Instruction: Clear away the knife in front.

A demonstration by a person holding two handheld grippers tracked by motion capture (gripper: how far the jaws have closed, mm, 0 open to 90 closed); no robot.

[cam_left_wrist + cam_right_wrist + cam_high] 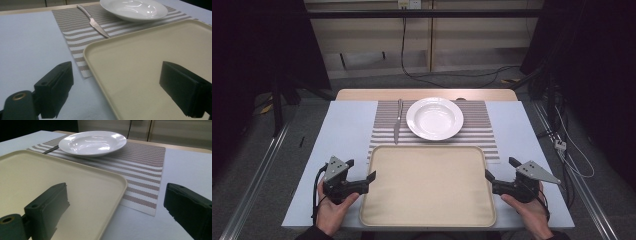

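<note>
1. Far left, the person's left hand [332, 210] rests at the near edge of the pale blue surface [347, 125], holding the left gripper [361, 173] with its jaws pointed at the tray.
2. Those jaws stand wide apart; in the left gripper view one sits over the bare surface and the other over the tray's floor, straddling the left rim with nothing pinched.
3. Up beyond it, a knife [398, 120] lies lengthwise on the striped placemat [482, 135], just beside the plate.
4. Centre stage: the beige tray [428, 187] lies flat at the near side of the surface, its far edge overlapping the placemat, between the two grippers.
5. Behind the tray, the white plate [434, 118] sits on the placemat.
6. Over to the right, the right gripper [499, 173] mirrors the left, jaws gaping; the right gripper view shows one jaw over the tray and one outside, the right rim between them, not clamped.
7. The right hand [532, 215] holds it at the near right corner.
</note>
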